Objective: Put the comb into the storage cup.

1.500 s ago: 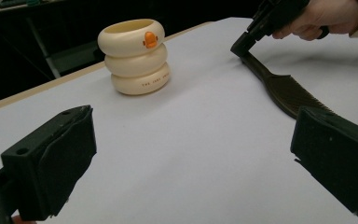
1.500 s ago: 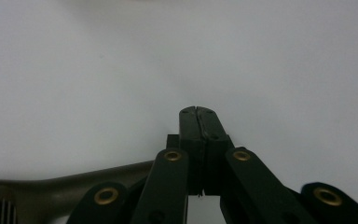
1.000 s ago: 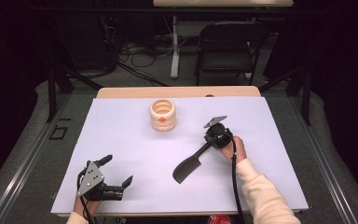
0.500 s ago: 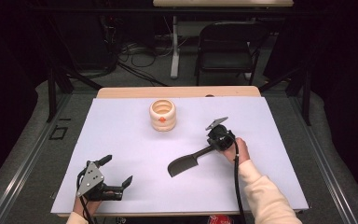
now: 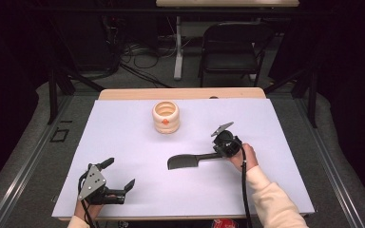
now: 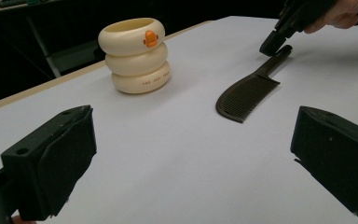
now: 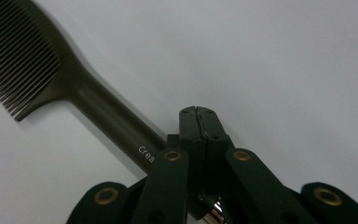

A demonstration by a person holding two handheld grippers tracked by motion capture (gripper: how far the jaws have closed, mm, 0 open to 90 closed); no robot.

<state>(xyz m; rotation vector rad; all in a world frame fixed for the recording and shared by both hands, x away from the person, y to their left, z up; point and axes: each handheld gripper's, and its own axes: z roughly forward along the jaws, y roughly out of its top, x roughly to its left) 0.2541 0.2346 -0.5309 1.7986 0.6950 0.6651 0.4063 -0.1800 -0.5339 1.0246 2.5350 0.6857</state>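
Right gripper (image 5: 217, 153) clenched beside a dark comb's (image 5: 184, 161) handle end; comb flat on the white table (image 5: 275, 142).

Jaws seem shut w/o gripping it; prob. nudging. Cream duck holder (image 5: 166, 117) at comb's 11 o'clock. Left gripper (image 5: 120, 179) released, idle at 8 o'clock. Next: reopen, straddle handle.

The comb (image 6: 247, 95) is seen to be made of dark brown plastic with a smooth, slightly satin handle and finely ridged teeth. The stacked-ring holder (image 6: 135, 55) is finished in cream, smooth and softly glossy, like glazed ceramic or hard plastic, with an orange detail. The worktop (image 5: 133, 142) is covered by a matt, pale lavender sheet, smooth and free of sheen, and a light wooden edge is shown at its far side. The right tongs (image 7: 199, 122) are made of matt black plastic with brass-coloured rivets; the left tongs (image 6: 191, 158) are padded in dull black, faintly grainy material.
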